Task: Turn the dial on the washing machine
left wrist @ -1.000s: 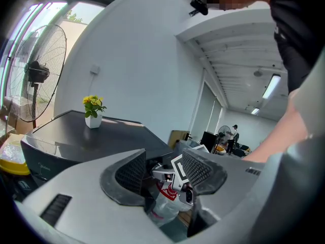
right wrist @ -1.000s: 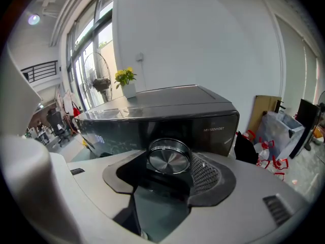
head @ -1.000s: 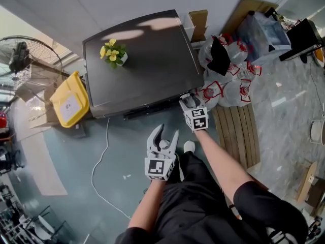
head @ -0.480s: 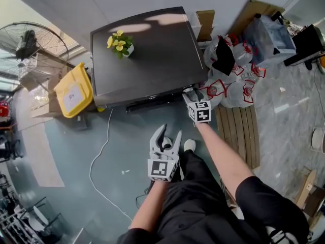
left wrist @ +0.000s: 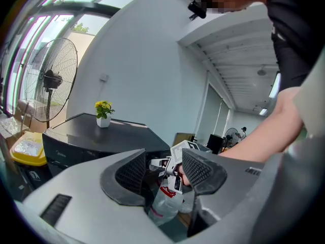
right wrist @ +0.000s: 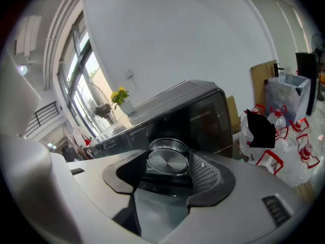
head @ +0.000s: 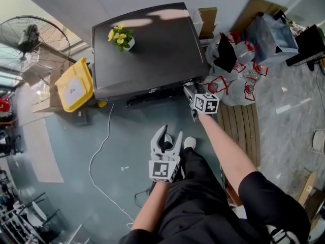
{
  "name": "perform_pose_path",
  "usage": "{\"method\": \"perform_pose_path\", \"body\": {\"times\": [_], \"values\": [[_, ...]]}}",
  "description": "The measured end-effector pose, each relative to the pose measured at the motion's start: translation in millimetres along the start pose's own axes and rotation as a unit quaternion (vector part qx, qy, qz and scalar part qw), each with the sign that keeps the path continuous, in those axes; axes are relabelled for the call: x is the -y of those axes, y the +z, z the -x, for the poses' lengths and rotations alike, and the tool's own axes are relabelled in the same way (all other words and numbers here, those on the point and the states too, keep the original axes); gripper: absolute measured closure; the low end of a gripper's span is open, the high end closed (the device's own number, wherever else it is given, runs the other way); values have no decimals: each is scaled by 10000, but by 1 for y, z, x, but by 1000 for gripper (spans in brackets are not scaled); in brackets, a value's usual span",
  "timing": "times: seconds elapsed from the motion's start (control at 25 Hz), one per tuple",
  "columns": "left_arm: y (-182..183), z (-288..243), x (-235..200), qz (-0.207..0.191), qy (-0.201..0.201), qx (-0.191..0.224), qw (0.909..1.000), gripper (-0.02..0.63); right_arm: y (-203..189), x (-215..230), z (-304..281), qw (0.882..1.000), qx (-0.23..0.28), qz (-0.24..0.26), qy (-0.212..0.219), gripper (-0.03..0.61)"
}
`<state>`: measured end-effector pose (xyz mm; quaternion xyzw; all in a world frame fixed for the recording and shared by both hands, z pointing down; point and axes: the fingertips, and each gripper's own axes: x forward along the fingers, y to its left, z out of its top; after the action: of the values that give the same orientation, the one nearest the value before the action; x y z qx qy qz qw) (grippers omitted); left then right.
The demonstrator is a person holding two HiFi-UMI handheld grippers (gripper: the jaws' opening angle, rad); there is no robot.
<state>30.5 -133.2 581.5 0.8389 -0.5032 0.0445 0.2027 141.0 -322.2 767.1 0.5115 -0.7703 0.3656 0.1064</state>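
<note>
Dial (right wrist: 168, 161) on the front panel of the washing machine (head: 147, 50), near its front right corner, sits between the jaws of the right gripper (right wrist: 170, 182), which are closed against its rim on both sides. The left gripper (head: 166, 138) hangs in front of the machine, apart from it, jaws spread with nothing held. A pot of yellow flowers (head: 122, 36) stands near the top's back left corner.
</note>
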Motion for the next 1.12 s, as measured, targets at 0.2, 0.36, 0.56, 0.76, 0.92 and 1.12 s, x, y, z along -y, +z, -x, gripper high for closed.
{"method": "perform_pose_path", "body": {"times": [0.2, 0.36, 0.56, 0.76, 0.92, 1.12], "values": [[-3, 2, 6, -17, -12, 7, 10000, 414, 3, 2, 1, 9968, 153, -739, 247, 345], [-6, 5, 8, -24, -13, 27, 10000, 414, 6, 2, 4, 9984, 182, -535, 95, 344], [-1, 10, 7, 2, 63, 133, 9999, 414, 4, 3, 15, 9994, 198, 49, -269, 341], [3, 9, 6, 22, 120, 142, 9998, 414, 2, -2, 13, 9961, -15, 815, -338, 337], [6, 8, 3, 94, 193, 152, 9997, 414, 2, -11, 5, 9857, -190, 1617, -446, 333], [8, 10, 3, 166, 266, 142, 9994, 414, -6, -11, -1, 9705, -458, 2257, -717, 328]]}}
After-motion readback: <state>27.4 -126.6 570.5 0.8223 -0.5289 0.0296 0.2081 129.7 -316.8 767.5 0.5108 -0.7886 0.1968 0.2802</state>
